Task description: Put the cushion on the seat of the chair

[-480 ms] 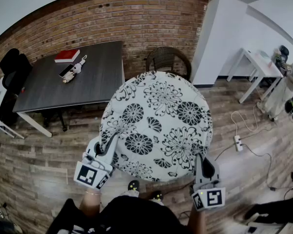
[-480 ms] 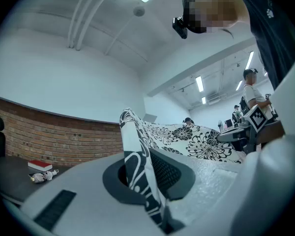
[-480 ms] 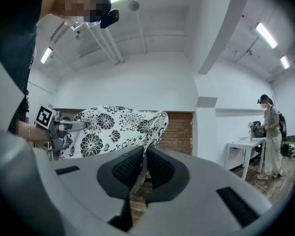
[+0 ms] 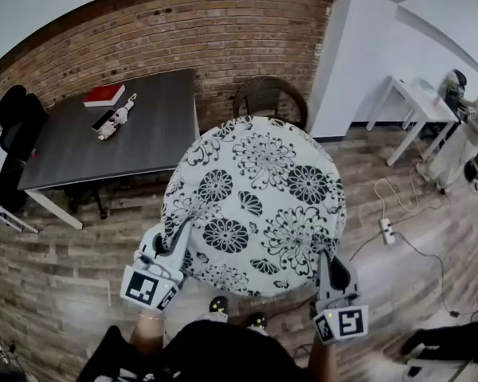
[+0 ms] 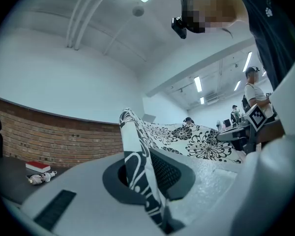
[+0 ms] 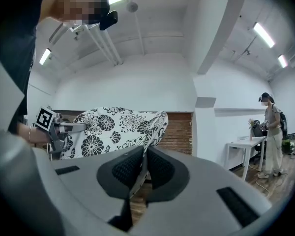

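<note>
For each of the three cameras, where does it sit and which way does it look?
Head view: on the person's head, looking steeply down at the cushion, chair beyond; left gripper, right gripper, dark top below.
Left gripper view: on the left gripper, looking up along jaws shut on the cushion's edge; dark top at right.
Right gripper view: likewise on the right gripper, at the opposite edge; dark top at left.
Both gripper views share cushion and brick wall.

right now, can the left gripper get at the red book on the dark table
Probably not. The left gripper is shut on the edge of the cushion, so its jaws are taken, and the red book lies at the far side of the dark table, well beyond it.
</note>
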